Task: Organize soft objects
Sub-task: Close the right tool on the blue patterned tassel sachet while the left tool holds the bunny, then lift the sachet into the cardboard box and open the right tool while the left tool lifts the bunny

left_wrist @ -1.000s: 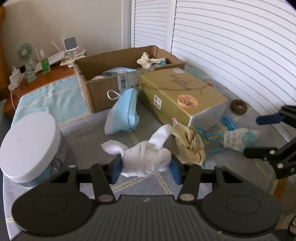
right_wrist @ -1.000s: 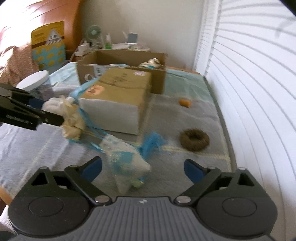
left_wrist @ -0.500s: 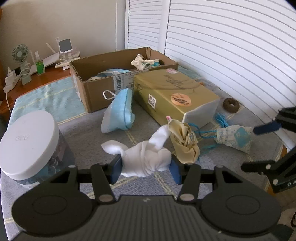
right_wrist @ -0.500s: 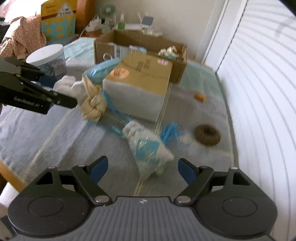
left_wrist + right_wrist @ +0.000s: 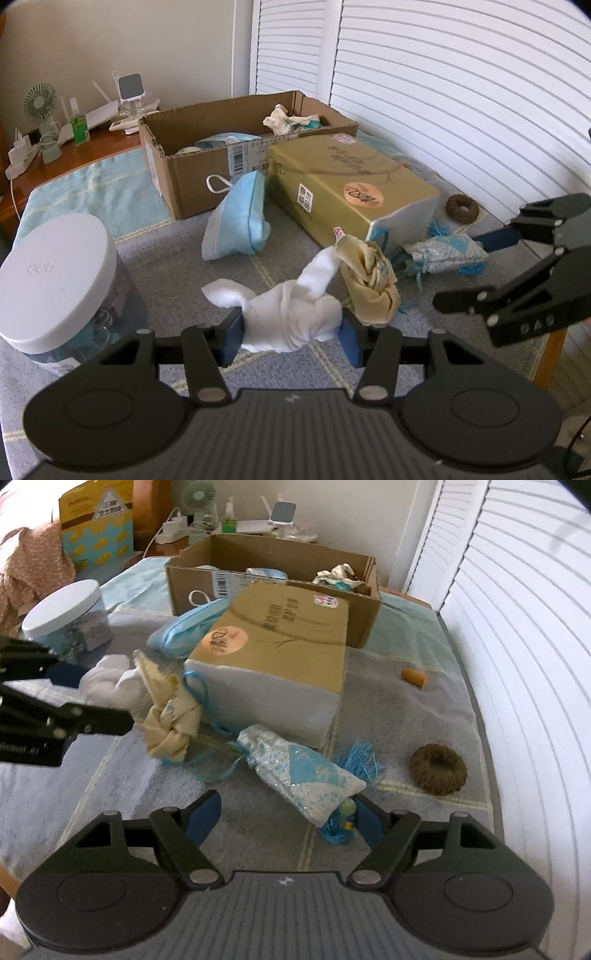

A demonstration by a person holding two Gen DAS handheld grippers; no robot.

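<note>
Fingers of left gripper (image 5: 291,338) still clamping white cloth (image 5: 291,317), right gripper (image 5: 286,821) fingers narrowing, released, around blue pouch (image 5: 303,775).

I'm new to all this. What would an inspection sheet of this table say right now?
Surface: grey and teal cloth, covered table.
Job's things: white cloth, cream knot, blue pouch, mask, cardboard box partly filled.
Clutter: gold box, jar, brown ring.
Grippers: left gripper shut on white cloth; right gripper open, closing, pouch's end by one finger.
Cables: white cable by fan.
Surroundings: louvred doors.
</note>
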